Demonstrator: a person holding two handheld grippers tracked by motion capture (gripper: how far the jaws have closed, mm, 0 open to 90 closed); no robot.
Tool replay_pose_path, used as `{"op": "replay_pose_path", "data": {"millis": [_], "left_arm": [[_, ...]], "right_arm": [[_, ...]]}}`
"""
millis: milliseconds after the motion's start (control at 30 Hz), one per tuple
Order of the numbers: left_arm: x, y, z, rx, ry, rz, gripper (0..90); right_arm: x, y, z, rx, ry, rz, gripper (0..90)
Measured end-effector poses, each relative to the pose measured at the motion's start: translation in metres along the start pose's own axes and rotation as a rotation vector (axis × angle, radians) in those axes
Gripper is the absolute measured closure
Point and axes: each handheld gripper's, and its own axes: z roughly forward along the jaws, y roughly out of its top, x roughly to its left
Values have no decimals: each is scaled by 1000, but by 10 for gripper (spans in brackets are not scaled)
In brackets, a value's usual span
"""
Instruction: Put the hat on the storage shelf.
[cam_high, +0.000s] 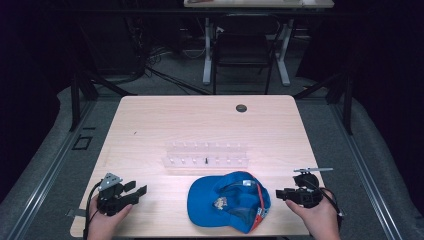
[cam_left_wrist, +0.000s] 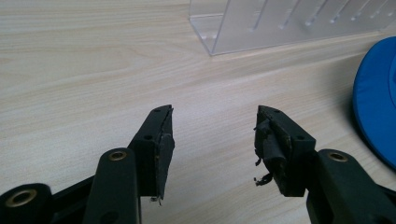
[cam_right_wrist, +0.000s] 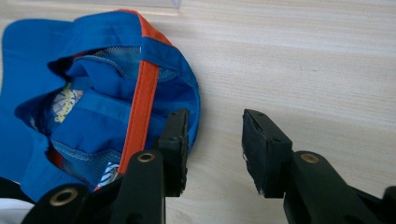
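Observation:
A blue cap (cam_high: 229, 201) with an orange strap lies upside down near the table's front edge, between the two hands. My left gripper (cam_high: 136, 189) sits at the front left, held by a hand, jaws open over bare wood (cam_left_wrist: 212, 135); the cap's brim (cam_left_wrist: 376, 116) is off to its right. My right gripper (cam_high: 281, 194) is at the front right, just beside the cap's edge. Its jaws stand open with nothing between them (cam_right_wrist: 215, 140), and the cap (cam_right_wrist: 102, 98) lies to their left, the left jaw close against its rim.
A clear plastic rack (cam_high: 206, 155) with rows of pegs stands in the middle of the wooden table (cam_high: 200, 120). Its corner (cam_left_wrist: 233, 28) is ahead of the left gripper. A dark round hole (cam_high: 241, 108) marks the far side. A chair and another table stand beyond.

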Motion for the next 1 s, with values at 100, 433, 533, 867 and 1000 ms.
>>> {"op": "replay_pose_path", "data": {"millis": [100,433,533,867,1000], "left_arm": [[1,0,0,13,-7,-6,484],[1,0,0,22,-15,1,499],[0,0,1,29,-17,0,499],[-1,0,4,42,-23,12,501],[-1,0,4,41,-23,12,501]], "right_arm": [[4,2,0,9,-7,1,612],[8,9,6,104,-10,81,620],[8,13,9,145,-14,86,623],[8,27,26,253,7,117,655],[10,28,36,289,-5,126,672]]}}
